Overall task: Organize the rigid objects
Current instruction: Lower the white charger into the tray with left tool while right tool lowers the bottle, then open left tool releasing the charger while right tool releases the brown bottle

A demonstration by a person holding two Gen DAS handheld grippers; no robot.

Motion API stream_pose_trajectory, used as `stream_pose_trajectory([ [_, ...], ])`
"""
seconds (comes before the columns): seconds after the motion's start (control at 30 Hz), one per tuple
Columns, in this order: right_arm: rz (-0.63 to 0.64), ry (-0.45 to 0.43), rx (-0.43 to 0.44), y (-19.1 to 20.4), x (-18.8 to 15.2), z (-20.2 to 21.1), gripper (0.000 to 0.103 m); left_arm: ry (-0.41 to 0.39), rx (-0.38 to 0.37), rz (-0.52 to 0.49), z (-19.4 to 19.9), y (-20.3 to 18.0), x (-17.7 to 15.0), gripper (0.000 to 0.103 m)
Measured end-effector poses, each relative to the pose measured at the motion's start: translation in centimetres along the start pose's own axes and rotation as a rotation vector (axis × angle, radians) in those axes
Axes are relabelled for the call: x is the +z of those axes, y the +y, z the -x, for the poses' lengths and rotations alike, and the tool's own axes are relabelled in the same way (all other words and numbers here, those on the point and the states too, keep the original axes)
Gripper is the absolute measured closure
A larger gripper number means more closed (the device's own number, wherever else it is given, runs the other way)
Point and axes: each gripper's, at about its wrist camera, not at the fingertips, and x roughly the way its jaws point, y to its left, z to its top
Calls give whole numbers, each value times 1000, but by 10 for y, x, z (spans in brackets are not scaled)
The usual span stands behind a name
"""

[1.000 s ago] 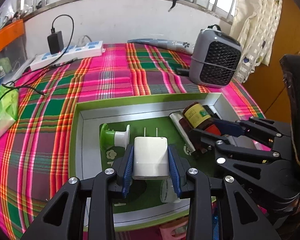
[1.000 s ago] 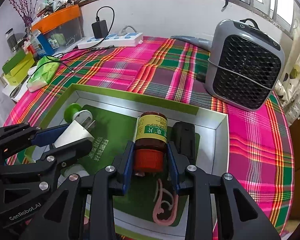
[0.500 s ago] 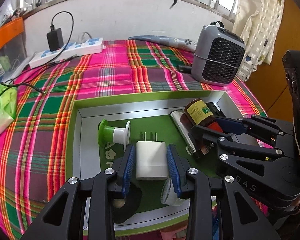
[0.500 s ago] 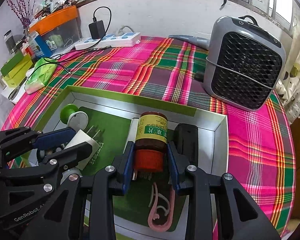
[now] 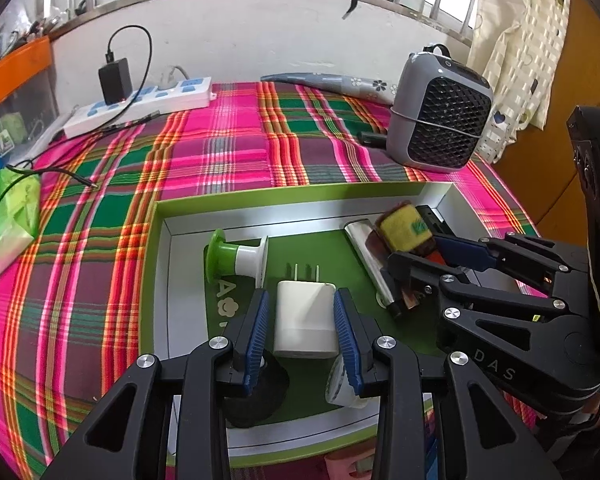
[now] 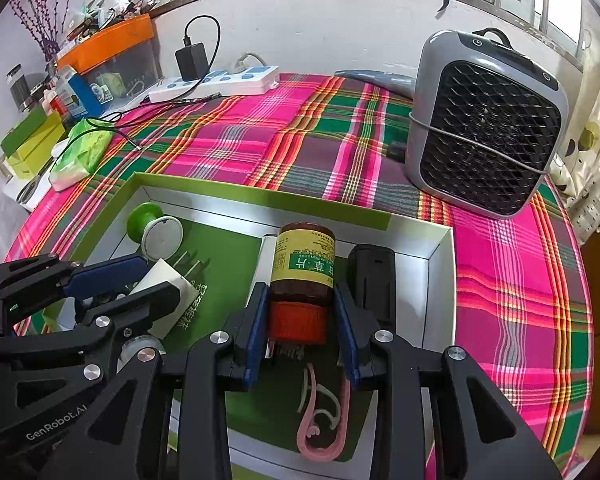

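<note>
A green-rimmed tray (image 5: 300, 192) (image 6: 260, 196) lies on the plaid cloth. My left gripper (image 5: 300, 300) (image 6: 140, 280) is shut on a white plug charger (image 5: 306, 320) (image 6: 160, 292), prongs pointing away, held low over the tray's green floor. My right gripper (image 6: 300, 292) (image 5: 416, 252) is shut on the red cap of a brown bottle (image 6: 304, 264) (image 5: 404, 232) with a yellow label, over the right half of the tray. In the tray also lie a green-and-white spool (image 5: 236, 260), a silver tube (image 5: 364, 248), a black block (image 6: 370, 280) and a pink hook (image 6: 324, 420).
A grey heater (image 6: 484, 120) stands beyond the tray at the right. A white power strip (image 5: 140, 108) with a black adapter lies by the back wall. A green tissue pack (image 5: 8, 216) and cables sit at the left, with boxes and bins at the far left.
The white charger has sunk a little toward the tray floor between the left pads. The right gripper keeps its hold on the bottle and has hardly shifted.
</note>
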Motion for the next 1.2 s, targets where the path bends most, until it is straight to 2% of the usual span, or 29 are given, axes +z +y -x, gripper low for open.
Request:
stream_pose_trajectory([
  [0.23,-3,-10,1,2,-2,5,64,-9,1,-1,8,-1,-3,70],
  [1.2,-24,-75,1,18,-22,52,62,-73,22,-20,64,-11,-26,70],
])
